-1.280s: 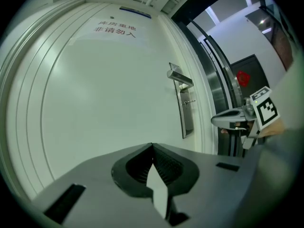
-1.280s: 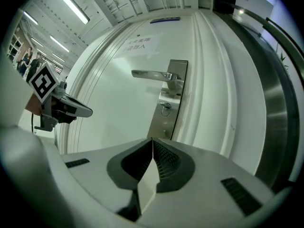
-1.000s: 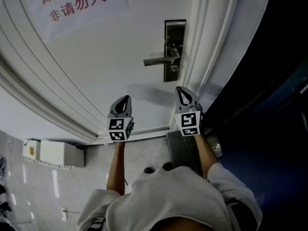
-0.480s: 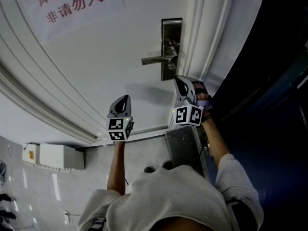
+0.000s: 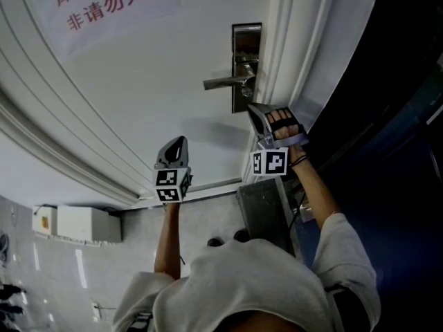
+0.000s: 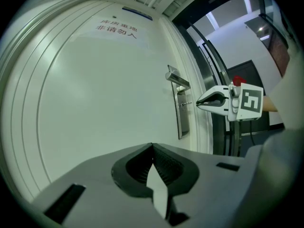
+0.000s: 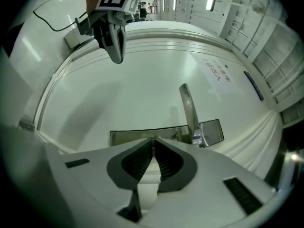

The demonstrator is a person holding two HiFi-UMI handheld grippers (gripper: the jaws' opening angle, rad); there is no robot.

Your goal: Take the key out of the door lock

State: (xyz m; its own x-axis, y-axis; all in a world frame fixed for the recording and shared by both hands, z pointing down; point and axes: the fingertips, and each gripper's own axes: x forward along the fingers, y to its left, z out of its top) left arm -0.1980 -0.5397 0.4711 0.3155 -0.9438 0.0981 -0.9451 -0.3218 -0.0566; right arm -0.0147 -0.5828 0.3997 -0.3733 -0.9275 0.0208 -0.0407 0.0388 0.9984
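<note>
A white door carries a steel lock plate [image 5: 246, 47] with a lever handle [image 5: 223, 83]. The small key [image 6: 187, 103] sticks out of the plate below the handle. My right gripper [image 5: 251, 108] is shut and rolled onto its side, level with the key. In the left gripper view its tips [image 6: 198, 103] sit right at the key's outer end; I cannot tell if they touch. The right gripper view shows the closed jaws [image 7: 154, 139] in front of the lock plate [image 7: 128, 136] and handle [image 7: 189, 109]. My left gripper [image 5: 181, 141] hangs shut and empty, left of and below the lock.
A paper notice with red characters [image 5: 104, 5] is stuck high on the door. The moulded door frame [image 5: 294, 61] runs right of the lock, with a dark opening beyond it. A white box [image 5: 79, 221] sits on the floor and a grey block [image 5: 263, 213] at the door's foot.
The right gripper has risen toward the lock plate and rolled about its own axis, so the hand now shows on top. Its jaws stayed shut. The left gripper has not moved.
</note>
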